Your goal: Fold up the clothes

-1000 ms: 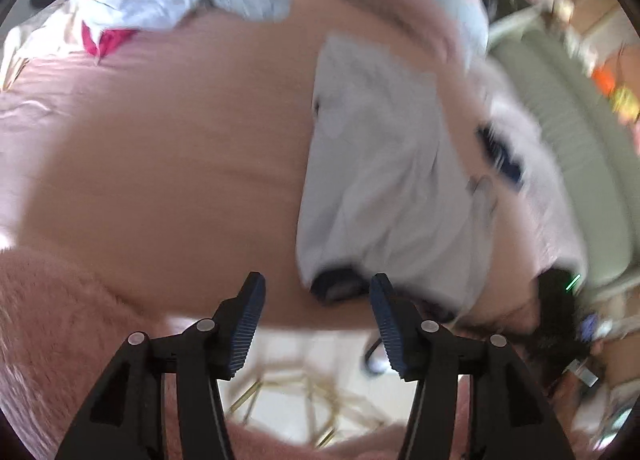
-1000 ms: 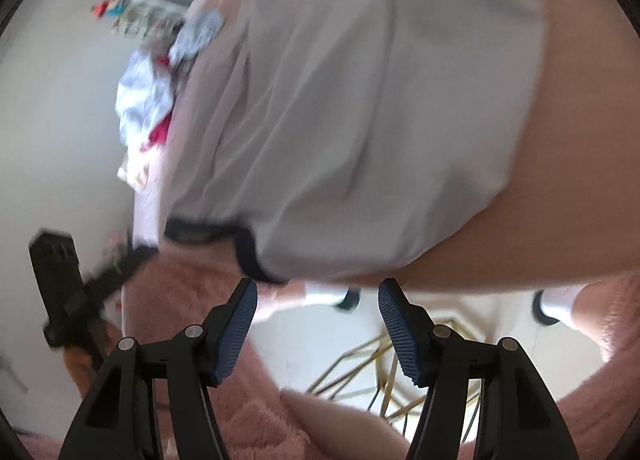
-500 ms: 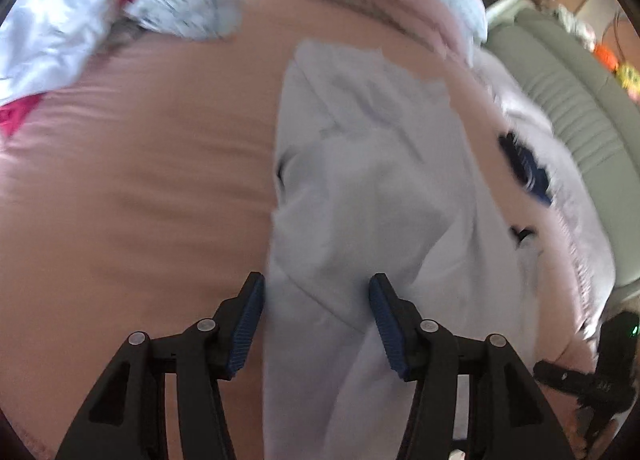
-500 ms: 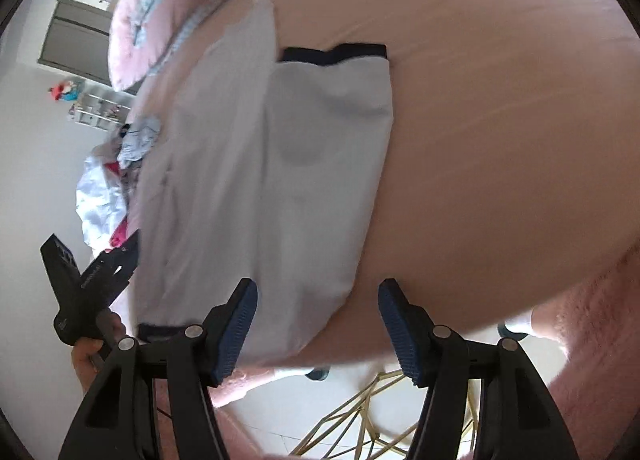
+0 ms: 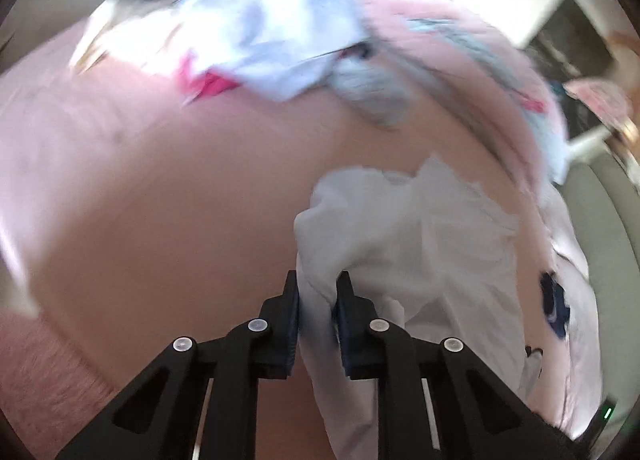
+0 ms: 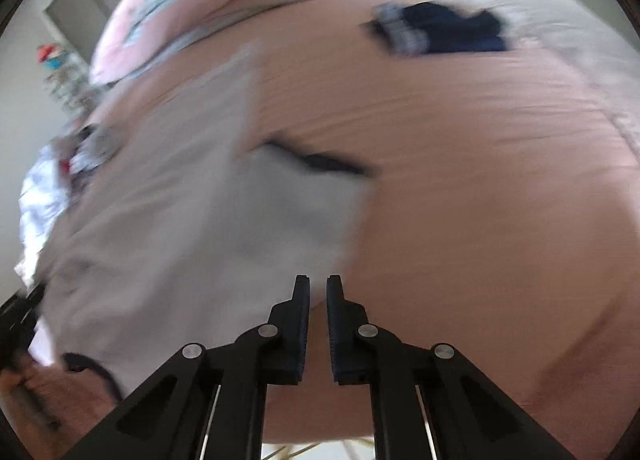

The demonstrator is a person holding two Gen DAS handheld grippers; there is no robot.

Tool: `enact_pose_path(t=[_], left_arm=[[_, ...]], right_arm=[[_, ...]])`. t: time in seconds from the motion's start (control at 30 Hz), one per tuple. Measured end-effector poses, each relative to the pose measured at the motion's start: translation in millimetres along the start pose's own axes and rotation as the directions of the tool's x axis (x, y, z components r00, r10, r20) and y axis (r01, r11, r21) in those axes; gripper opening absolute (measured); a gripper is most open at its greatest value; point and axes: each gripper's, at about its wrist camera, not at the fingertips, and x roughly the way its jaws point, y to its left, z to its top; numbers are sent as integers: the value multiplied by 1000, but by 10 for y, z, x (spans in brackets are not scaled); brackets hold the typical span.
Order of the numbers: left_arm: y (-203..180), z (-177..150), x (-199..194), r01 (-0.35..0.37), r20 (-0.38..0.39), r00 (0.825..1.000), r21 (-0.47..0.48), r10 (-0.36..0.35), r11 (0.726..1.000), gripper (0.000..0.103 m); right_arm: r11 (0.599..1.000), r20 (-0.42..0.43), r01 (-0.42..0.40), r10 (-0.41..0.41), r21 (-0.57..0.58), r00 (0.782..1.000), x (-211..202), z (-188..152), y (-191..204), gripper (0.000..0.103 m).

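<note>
- Two grippers are in our hands over a bed with a pink sheet (image 5: 168, 220), and a pale grey shirt (image 5: 440, 244) lies spread on it.
- Our left gripper (image 5: 318, 300) has its fingers clamped on a bunched fold of the shirt; they have just been closing, and the cloth fills the narrow gap between the blue pads.
- From that pinch the shirt rises in a crumpled ridge, with the rest trailing away to the right across the sheet.
- Our right gripper (image 6: 318, 300) has its fingers drawn almost together, after closing within the last moment. Its tips sit right at the near edge of the shirt (image 6: 192, 228); the picture is blurred, so we cannot tell whether any cloth is caught in the thin slit between them.
- In the right wrist view the shirt lies to the left of the fingers, and a dark trim band (image 6: 320, 160) shows along one of its edges.
- A dark navy garment (image 6: 448, 34) lies apart from the shirt, further up the bed.
- A heap of other clothes (image 5: 260, 32), white with a bit of bright pink, sits at the far side of the bed, well apart from the shirt.
- A pink blanket with grey-blue patches (image 5: 460, 56) runs along the far edge of the bed beside that heap.
</note>
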Motion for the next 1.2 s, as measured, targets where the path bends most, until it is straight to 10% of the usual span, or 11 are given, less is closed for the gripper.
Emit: enact_pose_path(t=[0.17, 0.27, 0.37, 0.53, 0.6, 0.67, 0.8, 0.93, 1.07, 1.2], left_arm=[[181, -43, -130, -10, 11, 1000, -53, 10, 999, 26], [169, 0, -170, 63, 62, 996, -52, -60, 997, 57], [76, 128, 11, 62, 52, 997, -4, -62, 998, 58], [-71, 426, 637, 58, -86, 995, 97, -50, 994, 58], [-96, 395, 786, 56, -138, 990, 118, -39, 991, 42], [-170, 377, 642, 83, -88, 994, 157, -70, 984, 14], [-249, 383, 49, 125, 114, 982, 201, -150, 971, 11], [139, 403, -222, 77, 201, 976, 52, -86, 996, 7], [707, 405, -85, -40, 119, 991, -125, 55, 991, 7], [1015, 389, -189, 88, 129, 990, -252, -57, 964, 8]], right_arm=[[969, -98, -170, 190, 181, 977, 19, -104, -486, 9], [928, -159, -317, 349, 195, 924, 89, -181, -299, 35], [902, -219, -395, 427, 173, 878, 209, -223, -20, 47], [941, -179, -339, 336, 14, 925, 337, -166, 329, 46], [956, -131, -290, 282, -50, 951, 367, -66, 405, 17], [963, -112, -267, 261, -37, 959, 323, 32, 371, 7], [982, -2, -165, 166, -87, 986, 77, 112, 375, 3], [994, 98, 29, -18, -110, 995, -103, 165, 334, 2], [989, 108, 147, -146, -6, 983, -169, 164, 44, 2], [991, -25, -33, 36, 132, 999, -181, 29, -448, 3]])
